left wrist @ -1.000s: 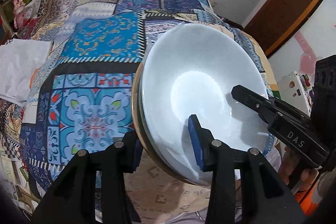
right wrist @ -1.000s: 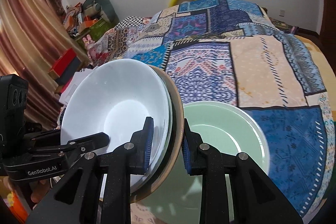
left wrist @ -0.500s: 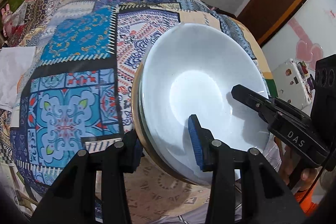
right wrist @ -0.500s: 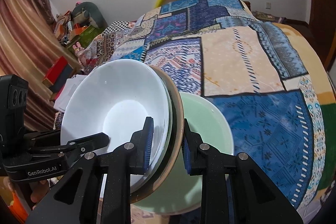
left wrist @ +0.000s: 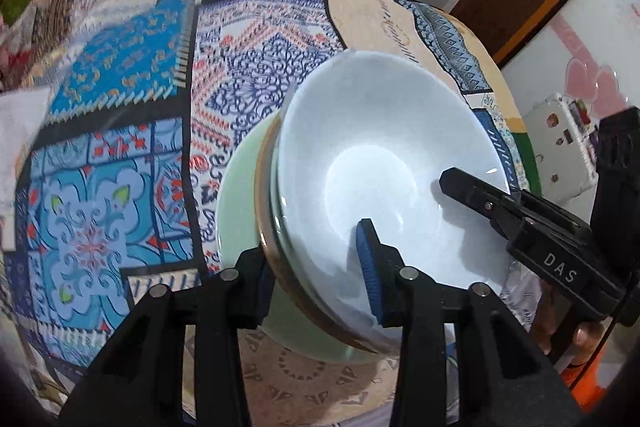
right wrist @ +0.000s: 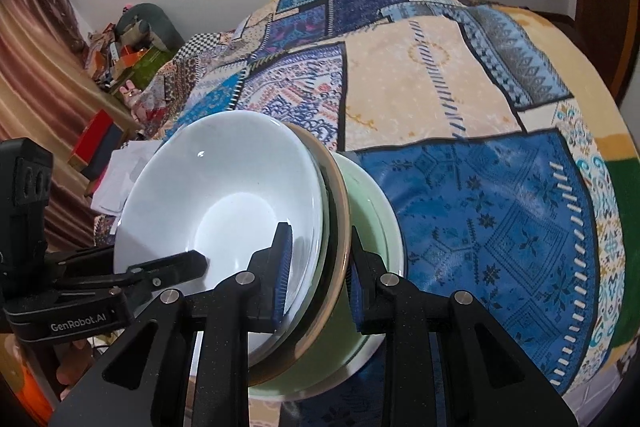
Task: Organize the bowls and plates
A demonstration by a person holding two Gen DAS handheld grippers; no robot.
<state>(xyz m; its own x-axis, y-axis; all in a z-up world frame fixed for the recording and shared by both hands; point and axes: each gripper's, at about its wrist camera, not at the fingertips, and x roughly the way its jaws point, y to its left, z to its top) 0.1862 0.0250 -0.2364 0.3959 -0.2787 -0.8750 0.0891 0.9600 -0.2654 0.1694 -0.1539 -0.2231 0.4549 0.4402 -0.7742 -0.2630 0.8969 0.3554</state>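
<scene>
Stack of dishes held tilted above the patterned quilt (right wrist: 500, 227), gripped from both sides.

Stack, top down: white bowl (left wrist: 384, 163) (right wrist: 216, 191), a second pale dish nested under it, then a brown-rimmed plate (left wrist: 266, 223) (right wrist: 340, 195).

Left gripper (left wrist: 316, 267): clamped on the near-left edge of the stack, one blue pad inside the white bowl, the other finger behind the brown-rimmed plate.

Right gripper (right wrist: 316, 275): clamped on the stack's right edge in the same way, blue pad inside the bowl, the other finger against the plate's underside.

Green plate (left wrist: 236, 195) (right wrist: 380, 211) lies on the quilt directly under the stack. Cannot tell whether the stack's lower edge touches it.

White papers (right wrist: 116, 171) lie on the quilt's far left edge.
</scene>
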